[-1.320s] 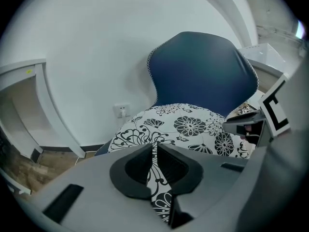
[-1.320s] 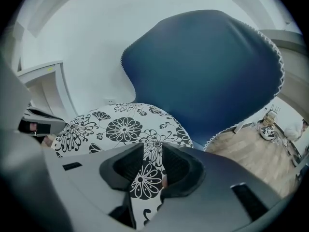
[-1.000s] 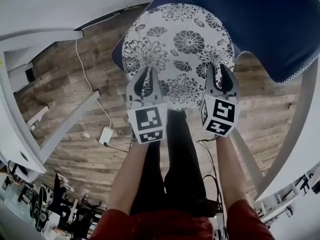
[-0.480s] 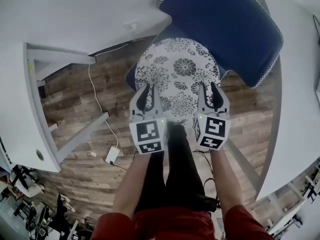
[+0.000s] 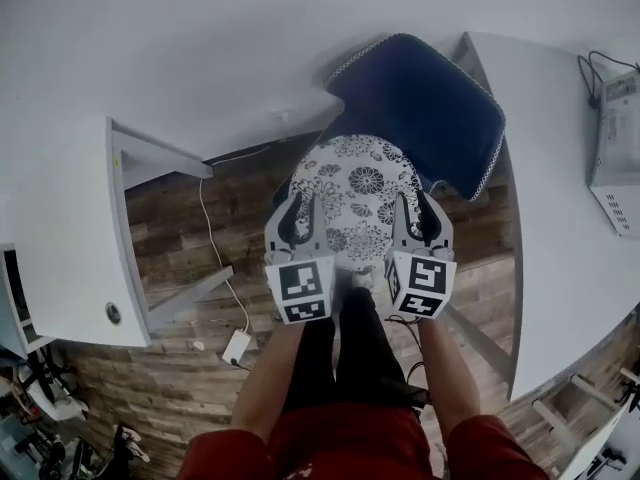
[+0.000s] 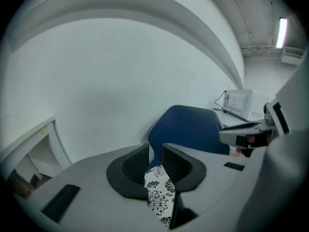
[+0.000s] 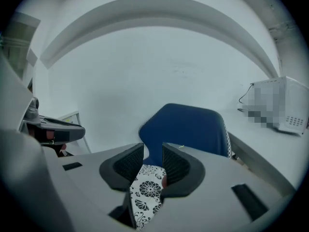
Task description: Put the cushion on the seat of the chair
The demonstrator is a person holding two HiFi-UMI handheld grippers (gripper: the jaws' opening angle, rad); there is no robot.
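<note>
A round white cushion (image 5: 362, 190) with black flower print lies over the seat of a dark blue chair, in front of its backrest (image 5: 420, 108). My left gripper (image 5: 296, 208) is shut on the cushion's near left edge and my right gripper (image 5: 415, 206) on its near right edge. In the left gripper view the jaws (image 6: 155, 161) pinch the floral cloth (image 6: 159, 199), with the blue backrest (image 6: 188, 129) beyond. The right gripper (image 7: 153, 166) likewise clamps the cushion (image 7: 146, 195) before the backrest (image 7: 186, 129). The cushion hides the seat.
A white desk (image 5: 60, 228) stands at the left and a white table (image 5: 570, 198) at the right, bearing a white boxy appliance (image 5: 612, 148). A power adapter (image 5: 237, 346) and its cable lie on the wooden floor. The person's legs are below the grippers.
Both gripper views now look more level: the cushion shows only edge-on in the jaws and the backrest looks farther off. The head view has pulled back and up. Both grips are unchanged.
</note>
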